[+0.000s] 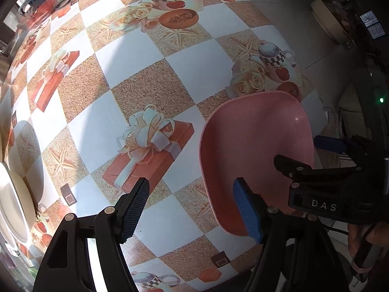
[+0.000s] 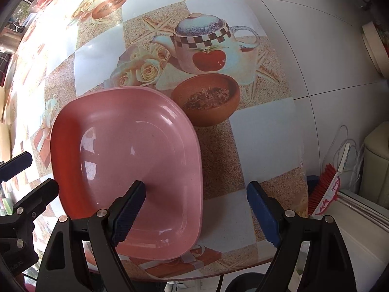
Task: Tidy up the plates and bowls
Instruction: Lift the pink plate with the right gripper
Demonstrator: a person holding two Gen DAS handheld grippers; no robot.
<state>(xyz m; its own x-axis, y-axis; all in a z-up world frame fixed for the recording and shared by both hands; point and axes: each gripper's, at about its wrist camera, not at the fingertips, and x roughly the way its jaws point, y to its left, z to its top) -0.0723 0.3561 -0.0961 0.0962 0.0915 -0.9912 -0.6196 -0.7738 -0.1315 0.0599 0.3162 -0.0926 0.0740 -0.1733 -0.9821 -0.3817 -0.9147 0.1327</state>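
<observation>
A pink squarish plate [image 2: 136, 160] lies on the patterned tablecloth near the table's front right edge; it also shows in the left wrist view [image 1: 255, 150]. My right gripper [image 2: 197, 211] is open, its left finger over the plate's near part and its right finger past the plate's right rim. My left gripper [image 1: 194, 209] is open and empty above the cloth, just left of the plate. A stack of white plates or bowls [image 1: 14, 202] sits at the far left edge of the left wrist view, partly cut off.
The table edge [image 2: 301, 160] curves close on the right, with white floor tiles beyond. A red brush [image 2: 325, 189] and white cord lie off the table at right. A red-and-clear container [image 1: 41, 9] stands at the far back left.
</observation>
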